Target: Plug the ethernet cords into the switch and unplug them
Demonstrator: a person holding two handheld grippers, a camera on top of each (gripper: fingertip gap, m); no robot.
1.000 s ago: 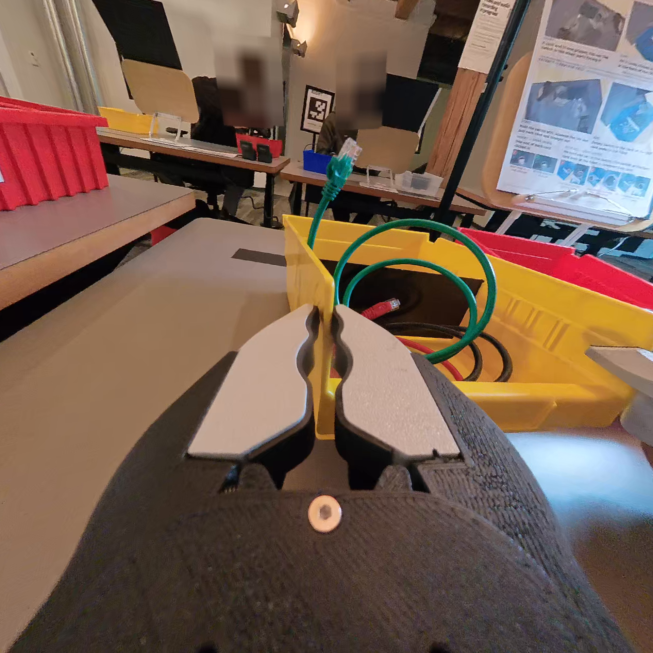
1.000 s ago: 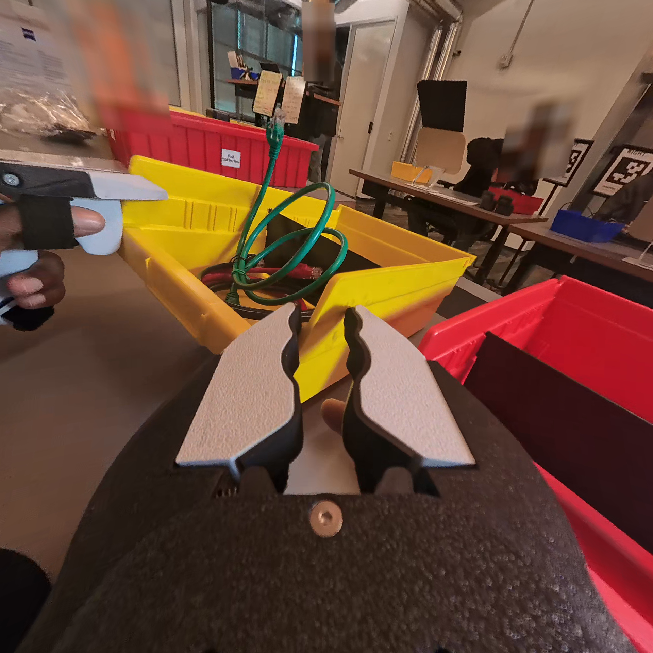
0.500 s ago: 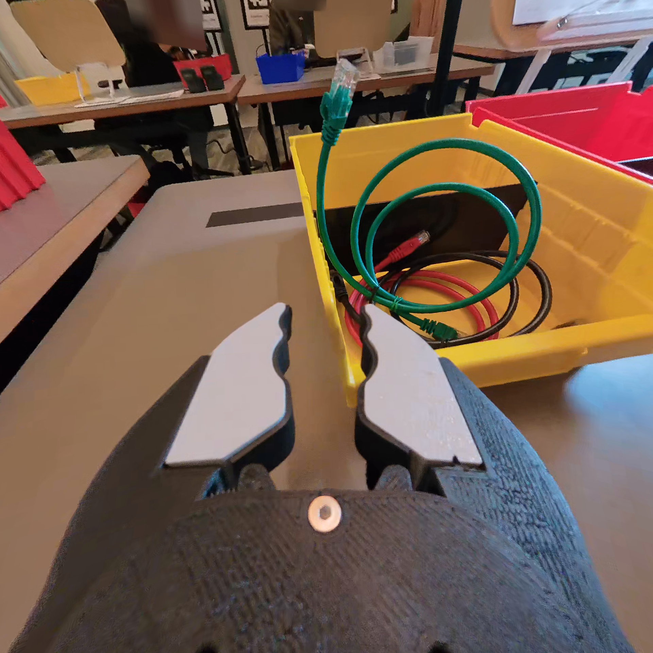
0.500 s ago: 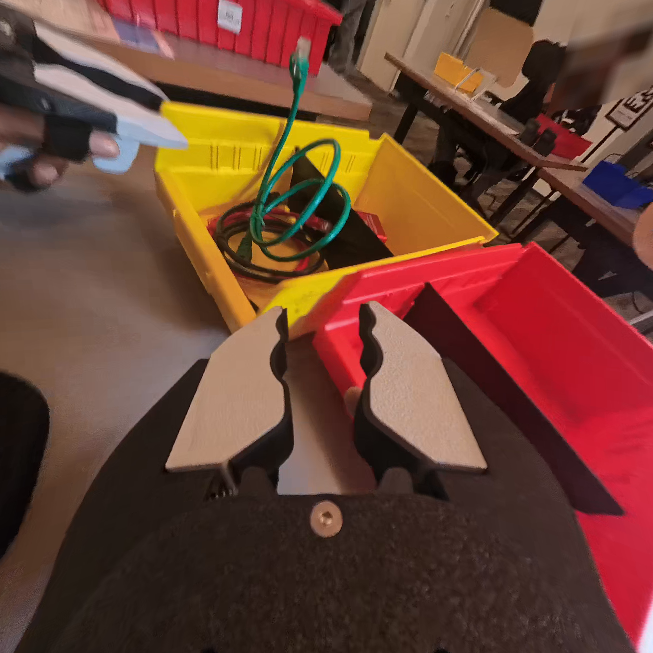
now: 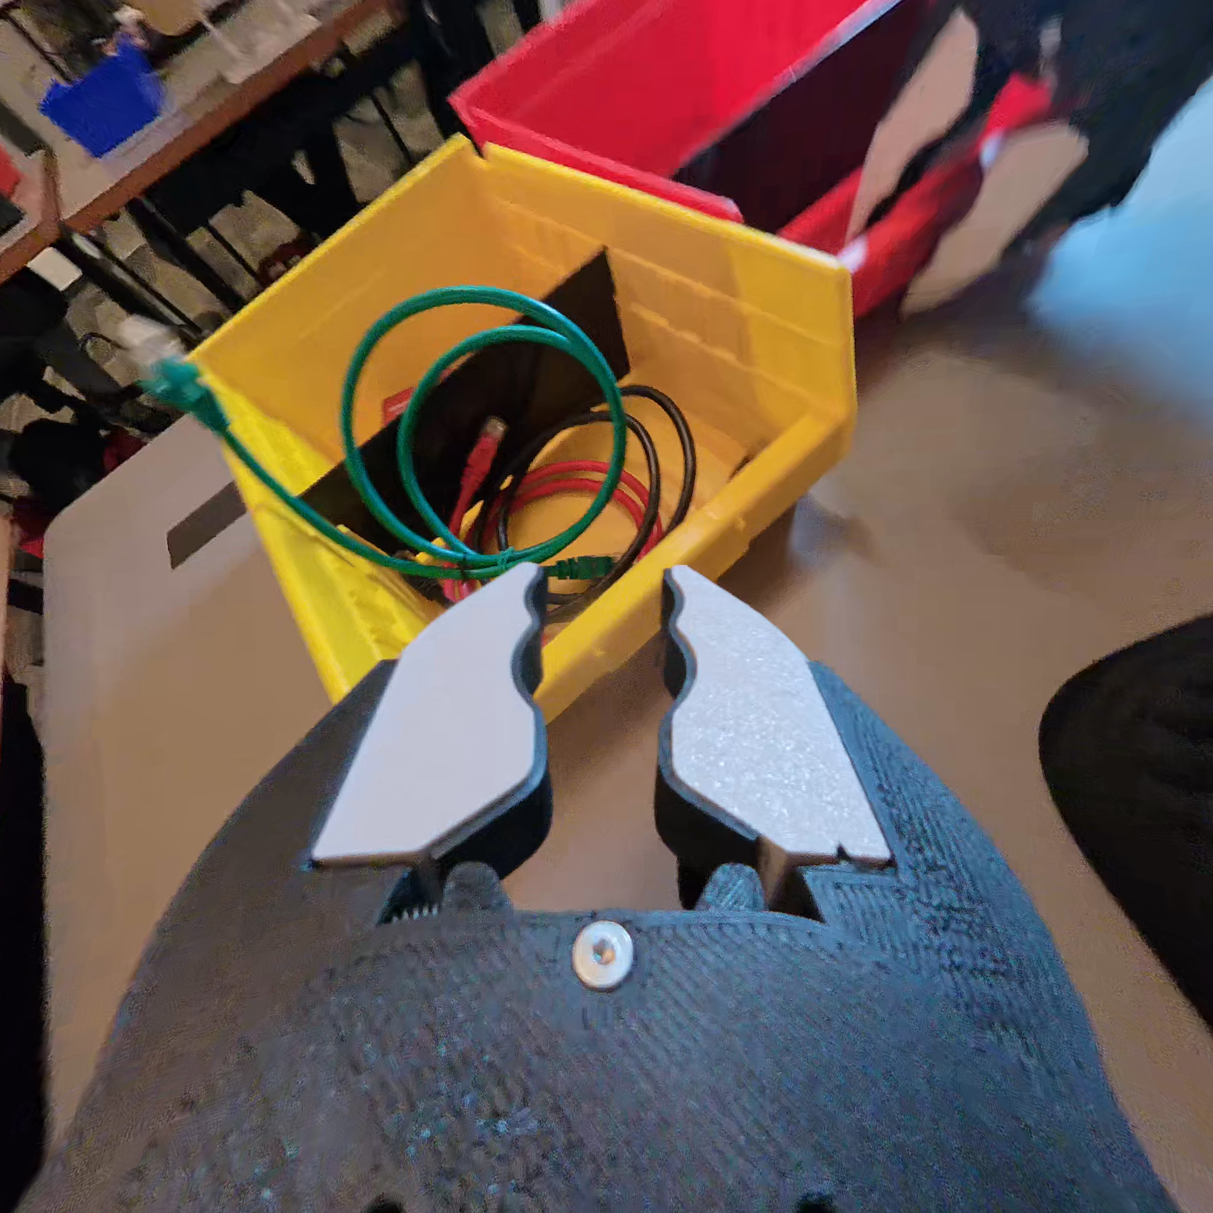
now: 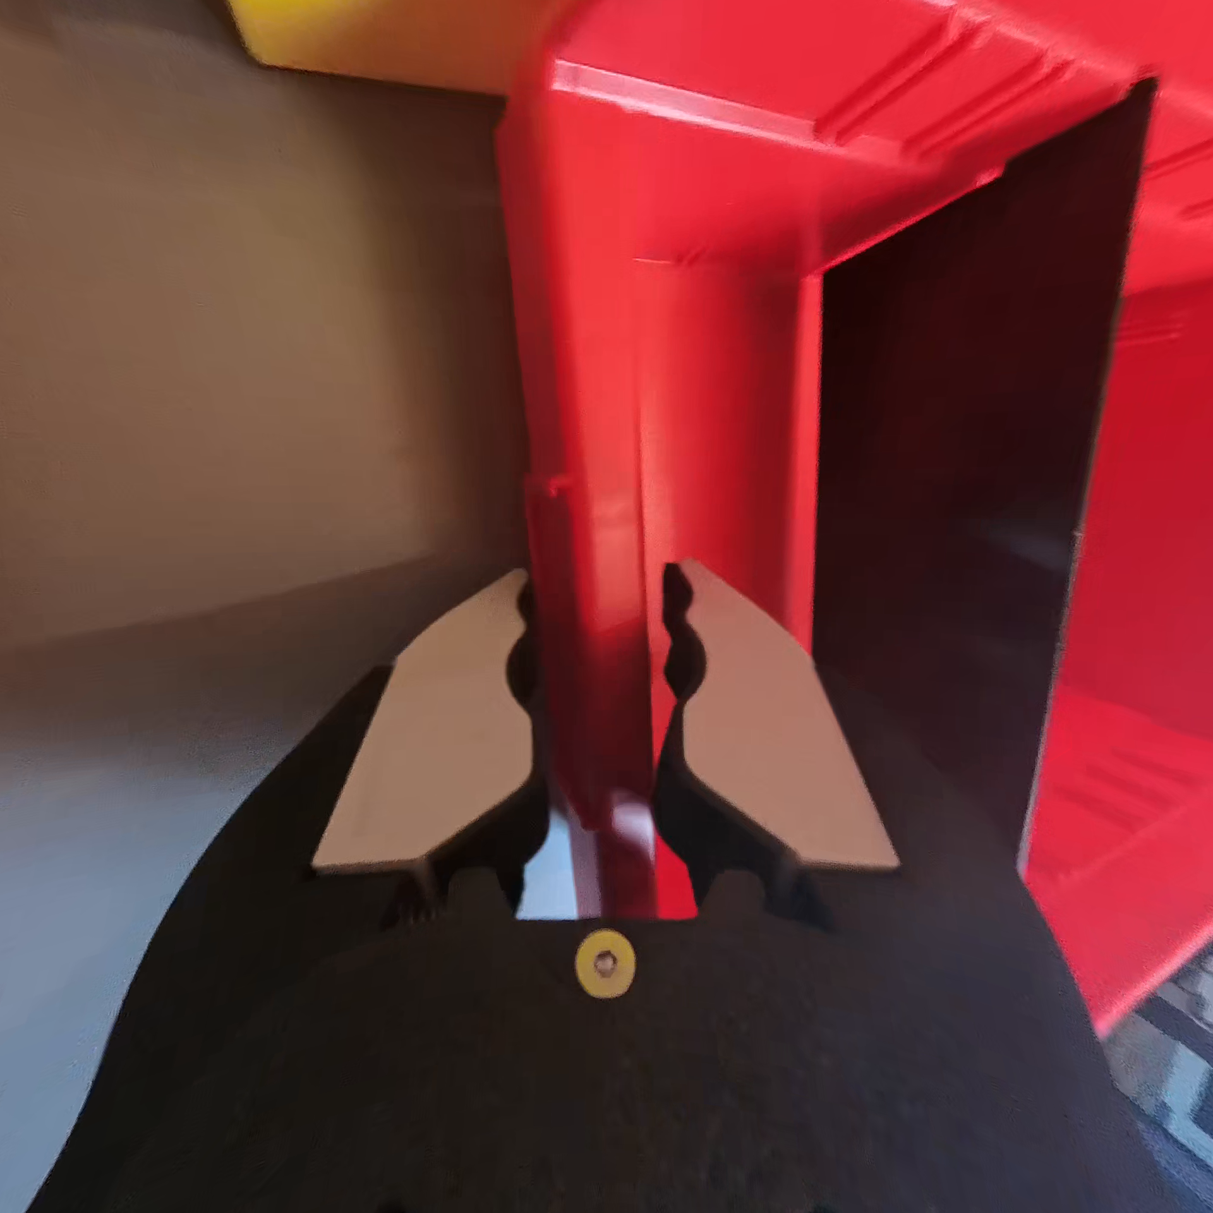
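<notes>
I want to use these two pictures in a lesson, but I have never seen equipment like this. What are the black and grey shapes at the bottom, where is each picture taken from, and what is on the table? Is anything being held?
Each picture comes from a camera fixed on a hand-held gripper, looking forward along its two grey fingers. A person holds one such tool in each hand; there is no robot arm.

In the left wrist view, the left gripper is open and holds nothing. Ahead of it on the brown table stands a yellow bin containing a coiled green cable, a red cable and a black cable. One green plug sticks out over the bin's edge. A red bin stands behind.

In the right wrist view, which is blurred, the right gripper is open too, with the red bin's wall showing between its fingers. No switch is visible.
</notes>
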